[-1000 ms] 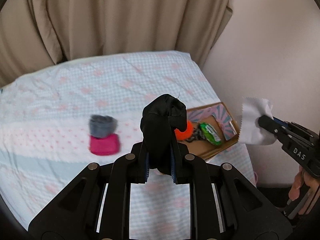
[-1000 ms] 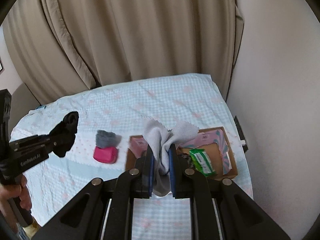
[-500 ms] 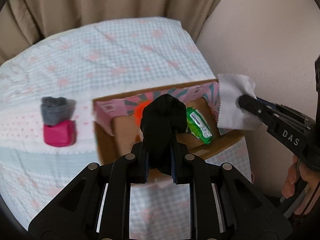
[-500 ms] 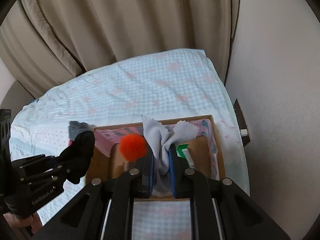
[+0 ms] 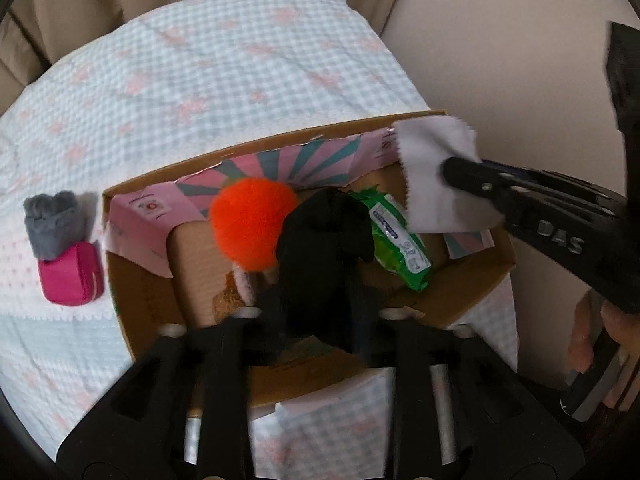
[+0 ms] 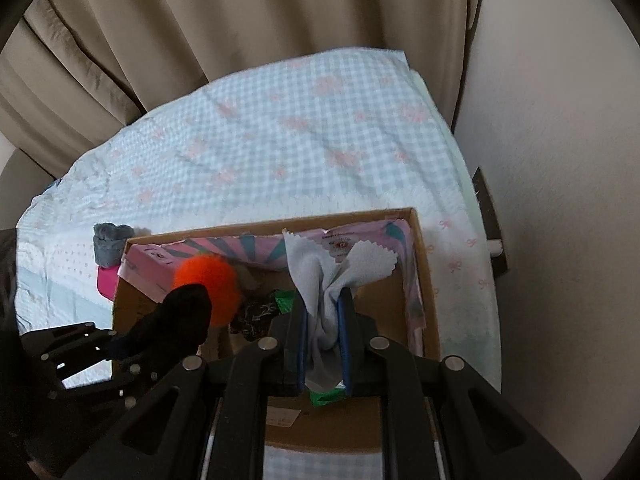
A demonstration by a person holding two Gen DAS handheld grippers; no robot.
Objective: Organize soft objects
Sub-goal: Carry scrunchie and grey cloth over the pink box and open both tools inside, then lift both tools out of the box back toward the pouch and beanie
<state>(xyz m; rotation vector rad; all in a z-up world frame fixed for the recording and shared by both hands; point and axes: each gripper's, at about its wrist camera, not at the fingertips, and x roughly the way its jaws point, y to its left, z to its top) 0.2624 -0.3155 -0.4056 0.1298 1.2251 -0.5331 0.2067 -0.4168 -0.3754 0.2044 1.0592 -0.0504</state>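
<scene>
Green packet (image 6: 285, 300) mostly hidden behind white cloth (image 6: 332, 276); left fingers blurred.

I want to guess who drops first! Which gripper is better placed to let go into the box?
Probably the left gripper: its black cloth hangs over the cardboard box middle. The right gripper's white cloth sits nearer the rim.

One box (image 5: 472, 280), two cloths (image 5: 436, 172) (image 5: 324, 240), one pompom (image 5: 252, 224), one green pack (image 5: 400, 236).

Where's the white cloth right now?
The white cloth is pinched in the right tool, above the right half of the cardboard box, right of the orange pom-pom.
</scene>
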